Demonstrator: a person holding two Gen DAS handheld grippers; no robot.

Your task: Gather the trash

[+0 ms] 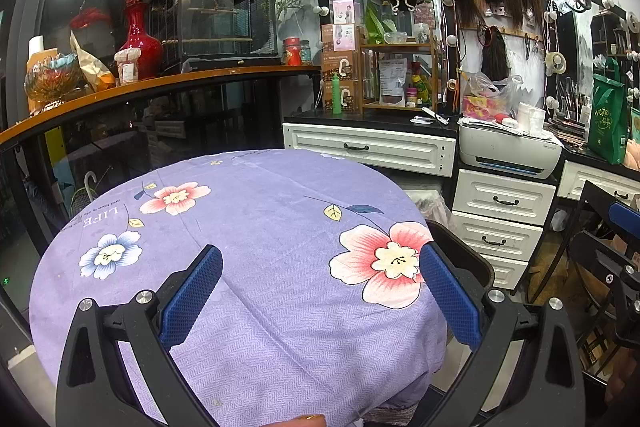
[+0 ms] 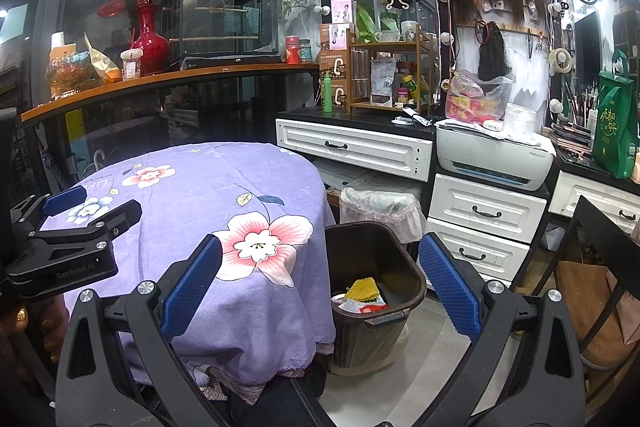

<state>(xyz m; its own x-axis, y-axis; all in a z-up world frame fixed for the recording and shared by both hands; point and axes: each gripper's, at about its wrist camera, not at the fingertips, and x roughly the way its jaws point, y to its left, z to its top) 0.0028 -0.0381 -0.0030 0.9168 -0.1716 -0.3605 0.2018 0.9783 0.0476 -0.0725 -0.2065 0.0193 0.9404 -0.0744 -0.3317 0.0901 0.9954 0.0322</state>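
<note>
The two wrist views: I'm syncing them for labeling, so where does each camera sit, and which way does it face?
Left wrist: above the purple floral tablecloth, facing the dresser; open left gripper shows.
Right wrist: further right, over the table edge and brown trash bin; open right gripper shows, with the left gripper at the left edge.
Shared: tablecloth, white printer, red vase.

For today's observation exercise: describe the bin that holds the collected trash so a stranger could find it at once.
Start at the round table under the purple flowered cloth. On the floor at its right edge stands the dark brown bin, a yellow mesh piece and wrappers inside. Unlike the bin behind it, it has no frilly plastic liner.
</note>
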